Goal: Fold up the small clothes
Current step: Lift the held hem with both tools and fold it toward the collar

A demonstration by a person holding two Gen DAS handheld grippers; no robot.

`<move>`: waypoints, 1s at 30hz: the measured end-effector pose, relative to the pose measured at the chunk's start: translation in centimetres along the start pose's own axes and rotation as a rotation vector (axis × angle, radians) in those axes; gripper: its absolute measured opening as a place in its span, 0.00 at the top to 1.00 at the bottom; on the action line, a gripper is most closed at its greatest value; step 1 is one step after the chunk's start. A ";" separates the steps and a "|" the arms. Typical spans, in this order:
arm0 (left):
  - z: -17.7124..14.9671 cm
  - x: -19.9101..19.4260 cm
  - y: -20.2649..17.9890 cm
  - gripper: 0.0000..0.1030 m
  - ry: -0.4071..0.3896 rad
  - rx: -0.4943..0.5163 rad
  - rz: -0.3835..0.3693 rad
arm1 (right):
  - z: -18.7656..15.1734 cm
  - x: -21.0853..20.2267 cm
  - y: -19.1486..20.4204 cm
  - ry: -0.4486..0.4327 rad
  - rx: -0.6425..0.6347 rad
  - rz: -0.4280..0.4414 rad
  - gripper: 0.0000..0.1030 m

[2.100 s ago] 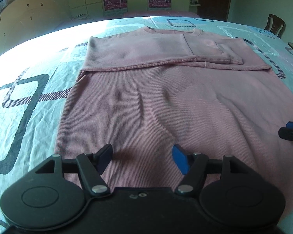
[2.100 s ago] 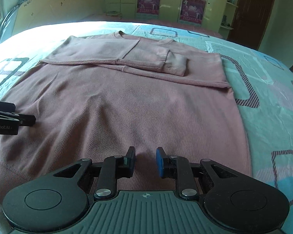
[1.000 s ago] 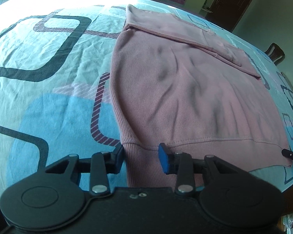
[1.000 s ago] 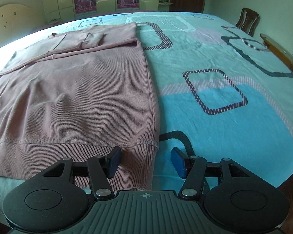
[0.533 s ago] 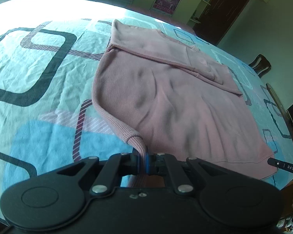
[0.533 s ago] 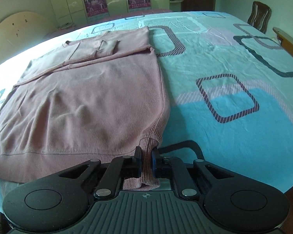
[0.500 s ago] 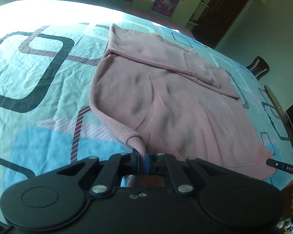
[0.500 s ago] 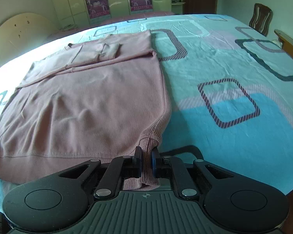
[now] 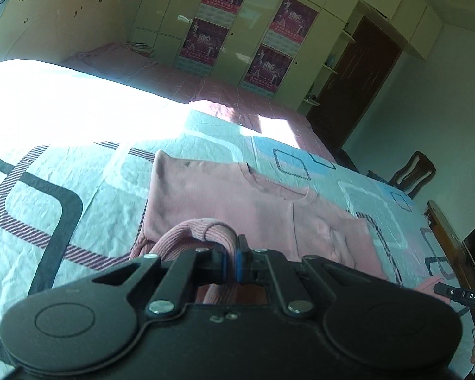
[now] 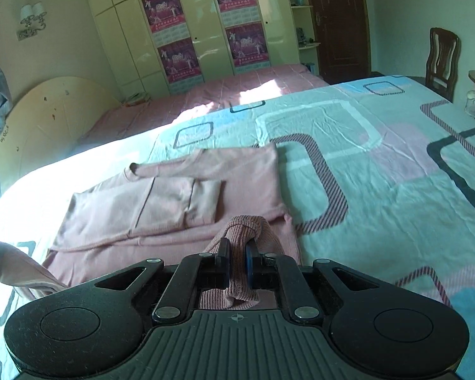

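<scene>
A pink ribbed sweater (image 9: pixel 224 199) lies on the patterned bedspread (image 9: pixel 47 164), sleeves folded across the chest. My left gripper (image 9: pixel 231 261) is shut on the ribbed hem corner (image 9: pixel 202 228), lifted off the bed and carried toward the collar. In the right wrist view the same sweater (image 10: pixel 174 196) shows its folded sleeves, and my right gripper (image 10: pixel 236 262) is shut on the other hem corner (image 10: pixel 243 231), also raised. The lifted hem edge near the left gripper (image 10: pixel 12 262) curls up at the left of that view. The lower body of the sweater is hidden beneath both grippers.
A second bed with a pink cover (image 10: pixel 237 91) stands beyond, in front of wardrobe doors with posters (image 10: pixel 205 28). A wooden chair (image 10: pixel 440 57) and the footboard (image 9: pixel 443 221) sit at the right. The right gripper's tip (image 9: pixel 462 294) shows at the left view's right edge.
Both grippers closed on the hem corners, then rose and moved forward toward the collar, carrying the hem up off the bed. Both cameras tilted up, showing more of the room.
</scene>
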State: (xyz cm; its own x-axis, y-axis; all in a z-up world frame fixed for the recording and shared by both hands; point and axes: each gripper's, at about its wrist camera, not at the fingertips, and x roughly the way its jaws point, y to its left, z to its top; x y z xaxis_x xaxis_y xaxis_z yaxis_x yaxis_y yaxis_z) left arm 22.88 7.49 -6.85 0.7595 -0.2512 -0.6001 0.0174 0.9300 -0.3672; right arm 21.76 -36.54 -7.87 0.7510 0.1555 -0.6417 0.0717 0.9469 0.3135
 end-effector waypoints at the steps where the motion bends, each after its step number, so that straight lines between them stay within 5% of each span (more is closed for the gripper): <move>1: 1.0 1.1 -0.1 0.95 -0.008 -0.004 0.006 | 1.1 1.1 -0.2 0.000 0.015 0.005 0.92; 8: 6.2 10.6 0.1 0.95 0.015 -0.037 0.074 | 8.2 11.6 -2.3 0.062 0.166 0.027 0.92; 15: 6.7 19.2 1.2 0.93 0.109 -0.013 0.195 | 9.7 20.1 -4.1 0.157 0.235 -0.011 0.92; 20: 6.4 20.2 1.9 0.69 0.142 0.025 0.202 | 9.7 21.6 -5.5 0.185 0.238 0.019 0.91; 21: 6.6 20.0 2.2 0.44 0.143 0.013 0.179 | 9.9 21.5 -5.6 0.172 0.227 0.023 0.90; 23: 7.0 18.5 2.4 0.15 0.083 0.033 0.190 | 10.4 20.8 -6.0 0.127 0.211 0.019 0.66; 24: 7.2 17.8 2.3 0.14 0.054 0.059 0.194 | 10.7 20.6 -6.0 0.103 0.198 0.016 0.46; 30: 8.2 17.7 2.0 0.17 0.093 0.189 0.166 | 11.6 20.7 -5.4 0.076 0.066 0.054 0.45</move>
State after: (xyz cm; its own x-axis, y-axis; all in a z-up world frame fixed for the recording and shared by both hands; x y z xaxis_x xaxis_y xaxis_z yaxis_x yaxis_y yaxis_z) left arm 41.69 7.05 -12.41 0.6989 -0.1064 -0.7072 0.0251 0.9919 -0.1245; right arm 44.57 -41.64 -14.74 0.7034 0.2289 -0.6730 0.0778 0.9162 0.3930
